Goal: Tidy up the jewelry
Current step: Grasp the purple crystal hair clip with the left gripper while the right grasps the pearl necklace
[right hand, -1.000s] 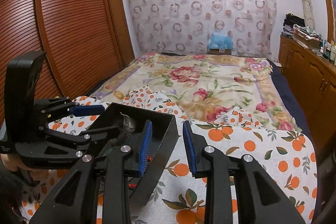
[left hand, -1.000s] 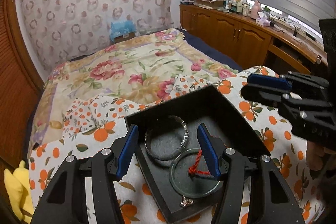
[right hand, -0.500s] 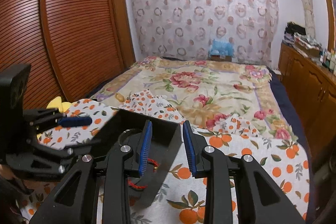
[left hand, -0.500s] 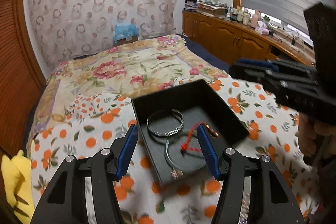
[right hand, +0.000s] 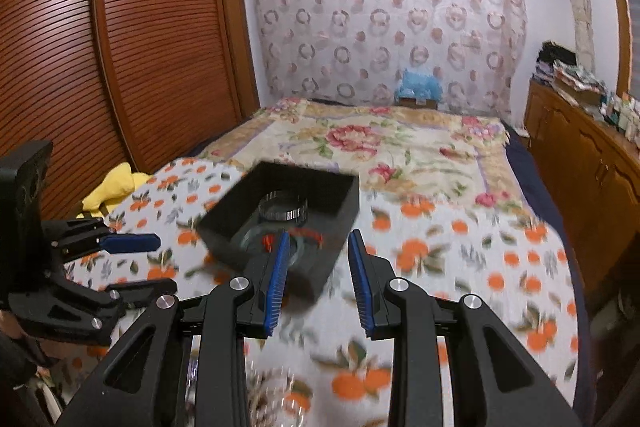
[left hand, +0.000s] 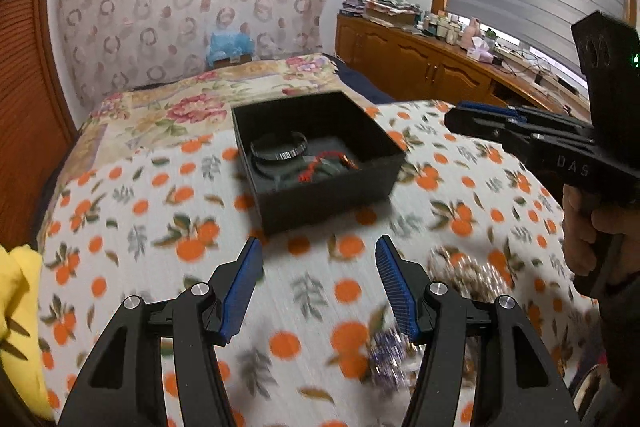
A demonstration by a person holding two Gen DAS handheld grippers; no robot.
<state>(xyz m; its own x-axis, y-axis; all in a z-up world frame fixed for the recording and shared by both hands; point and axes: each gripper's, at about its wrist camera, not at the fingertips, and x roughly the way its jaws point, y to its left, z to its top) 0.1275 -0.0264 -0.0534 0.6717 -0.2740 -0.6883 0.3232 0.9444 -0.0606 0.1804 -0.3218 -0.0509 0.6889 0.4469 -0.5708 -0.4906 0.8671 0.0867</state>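
A black open box (left hand: 320, 163) sits on the orange-print cloth (left hand: 132, 211); it also shows in the right wrist view (right hand: 288, 223). Inside lie a silver bangle (left hand: 280, 151), a glass-like ring and a red cord bracelet (left hand: 320, 167). My left gripper (left hand: 318, 279) is open and empty, pulled back in front of the box. A blurred purple bead piece (left hand: 386, 359) and a silvery beaded piece (left hand: 468, 275) lie on the cloth to its right. My right gripper (right hand: 316, 279) is open and empty, near the box's front right corner.
The cloth covers the foot of a floral bed (right hand: 392, 147). A yellow soft item (right hand: 116, 183) lies at the left edge. A wooden wardrobe (right hand: 120, 47) stands on the left and a cluttered wooden cabinet (left hand: 432, 67) on the right.
Both grippers have pulled back and up from the box, which now lies farther off. The loose bead pieces on the cloth have come into view.
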